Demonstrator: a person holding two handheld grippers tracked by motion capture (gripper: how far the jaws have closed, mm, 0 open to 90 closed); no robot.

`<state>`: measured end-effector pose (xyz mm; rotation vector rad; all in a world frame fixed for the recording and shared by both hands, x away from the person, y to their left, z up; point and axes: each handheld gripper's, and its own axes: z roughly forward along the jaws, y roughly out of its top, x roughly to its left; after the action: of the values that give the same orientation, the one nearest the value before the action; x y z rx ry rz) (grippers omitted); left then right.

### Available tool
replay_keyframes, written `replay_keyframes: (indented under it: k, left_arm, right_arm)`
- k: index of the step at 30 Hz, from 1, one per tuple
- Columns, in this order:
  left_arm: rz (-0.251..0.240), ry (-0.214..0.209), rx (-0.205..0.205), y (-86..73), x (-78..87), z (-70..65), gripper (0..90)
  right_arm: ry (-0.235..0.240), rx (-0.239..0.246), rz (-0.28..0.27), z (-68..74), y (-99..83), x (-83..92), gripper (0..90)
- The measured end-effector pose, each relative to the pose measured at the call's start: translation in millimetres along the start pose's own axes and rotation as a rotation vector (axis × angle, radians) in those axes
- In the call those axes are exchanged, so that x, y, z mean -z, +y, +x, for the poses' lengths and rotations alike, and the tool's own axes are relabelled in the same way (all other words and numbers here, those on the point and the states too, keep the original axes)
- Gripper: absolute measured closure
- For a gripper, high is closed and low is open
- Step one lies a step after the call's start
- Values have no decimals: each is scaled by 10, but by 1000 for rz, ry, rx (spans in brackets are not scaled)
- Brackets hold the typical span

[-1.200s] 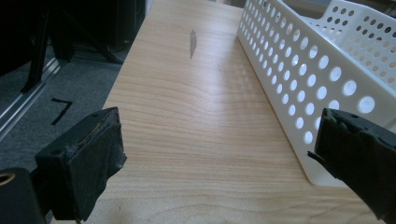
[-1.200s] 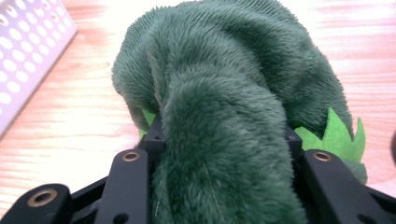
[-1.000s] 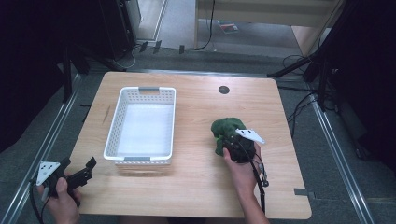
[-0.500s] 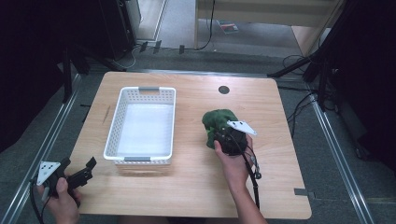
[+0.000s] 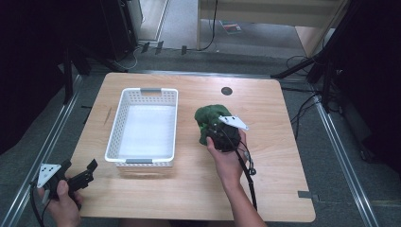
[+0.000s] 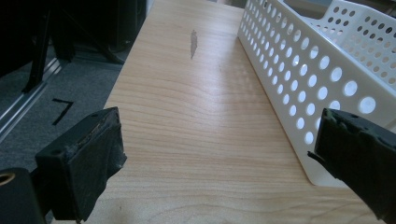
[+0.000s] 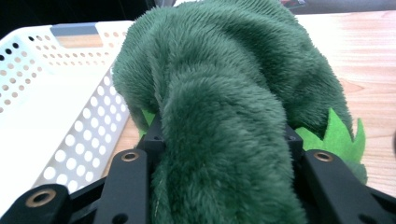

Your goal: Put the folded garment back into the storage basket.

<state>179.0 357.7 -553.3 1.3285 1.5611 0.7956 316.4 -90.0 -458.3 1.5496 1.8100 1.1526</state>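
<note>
The right gripper (image 5: 213,131), at the centre of the high view, has its black jaws clamped on a fuzzy dark green plush toy (image 5: 209,120) with lighter green felt spikes, apparently lifted just clear of the light wooden table (image 5: 279,189). Just left of the toy sits a white perforated plastic basket (image 5: 124,127). At lower left, the left gripper (image 5: 87,171) has its jaws spread wide on nothing.
</note>
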Motion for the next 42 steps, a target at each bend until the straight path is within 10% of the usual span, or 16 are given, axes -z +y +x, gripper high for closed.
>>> replay_keyframes:
  k: [42]
  left_arm:
    - [2, 13, -9, 1, -2, -10, 18]
  right_arm:
    - [67, 51, -28, 948, 320, -230, 534]
